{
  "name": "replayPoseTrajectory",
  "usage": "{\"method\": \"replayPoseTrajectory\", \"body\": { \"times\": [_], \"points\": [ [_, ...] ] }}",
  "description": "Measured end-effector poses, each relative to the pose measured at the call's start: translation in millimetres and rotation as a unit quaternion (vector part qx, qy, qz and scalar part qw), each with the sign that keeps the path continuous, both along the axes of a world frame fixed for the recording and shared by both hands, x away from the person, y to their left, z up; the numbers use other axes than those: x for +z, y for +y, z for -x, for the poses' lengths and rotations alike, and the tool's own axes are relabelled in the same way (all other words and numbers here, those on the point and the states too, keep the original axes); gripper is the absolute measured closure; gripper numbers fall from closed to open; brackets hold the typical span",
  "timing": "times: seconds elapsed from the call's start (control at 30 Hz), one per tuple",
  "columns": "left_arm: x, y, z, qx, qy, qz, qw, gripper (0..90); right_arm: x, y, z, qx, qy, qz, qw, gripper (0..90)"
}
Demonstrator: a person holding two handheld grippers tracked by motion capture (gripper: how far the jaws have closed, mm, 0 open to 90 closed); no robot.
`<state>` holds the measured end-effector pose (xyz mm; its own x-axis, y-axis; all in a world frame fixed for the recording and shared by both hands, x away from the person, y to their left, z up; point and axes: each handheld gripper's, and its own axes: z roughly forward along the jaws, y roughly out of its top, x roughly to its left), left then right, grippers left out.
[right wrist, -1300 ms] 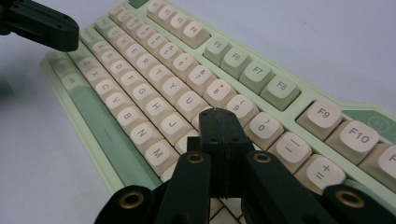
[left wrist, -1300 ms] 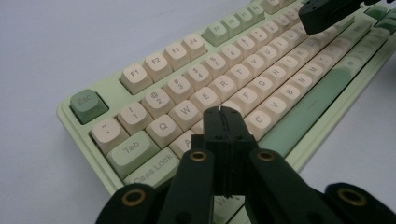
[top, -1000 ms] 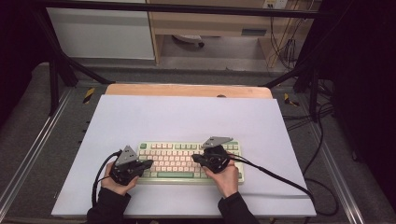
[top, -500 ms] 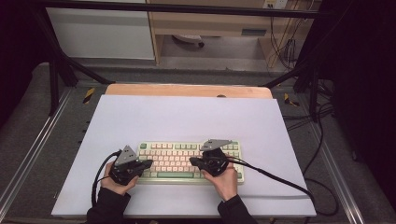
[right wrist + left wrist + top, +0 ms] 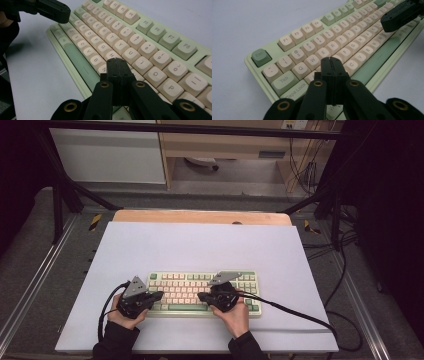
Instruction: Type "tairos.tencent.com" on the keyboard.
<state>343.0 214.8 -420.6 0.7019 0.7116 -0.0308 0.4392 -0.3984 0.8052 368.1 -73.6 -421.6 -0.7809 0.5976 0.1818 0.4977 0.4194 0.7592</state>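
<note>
Two tools, left (image 5: 156, 296) and right (image 5: 202, 296), both clamped shut and empty, are hovering over the keyboard (image 5: 202, 292), risking pressing neighbouring keys together.

Grey carpet floor (image 5: 30, 245), dark frame (image 5: 60, 195), wooden cabinet (image 5: 225, 145) behind.

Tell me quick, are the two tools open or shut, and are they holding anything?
Left tool: shut, holding nothing, tip over the keyboard's left-hand keys.
Right tool: shut, holding nothing, tip over the right-hand keys.

open white table (image 5: 200, 245) beyond the keyboard (image 5: 200, 290), apparently unobstructed
</note>
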Motion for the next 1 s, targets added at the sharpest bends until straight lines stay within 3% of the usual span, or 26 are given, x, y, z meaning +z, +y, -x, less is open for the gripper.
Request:
{"method": "replayPoseTrajectory", "body": {
  "times": [0.63,1.0],
  "points": [
    [0.6,0.0,0.8,-0.002,-0.002,0.001,1.0000,89.8,-12.1,6.4,0.7,0.004,0.003,0.016,0.9999,90.0],
    [1.6,0.5,1.1,-0.003,-0.002,0.002,1.0000,89.8,5.3,-3.2,1.4,0.000,-0.011,0.011,0.9999,90.0]
  ]
}}
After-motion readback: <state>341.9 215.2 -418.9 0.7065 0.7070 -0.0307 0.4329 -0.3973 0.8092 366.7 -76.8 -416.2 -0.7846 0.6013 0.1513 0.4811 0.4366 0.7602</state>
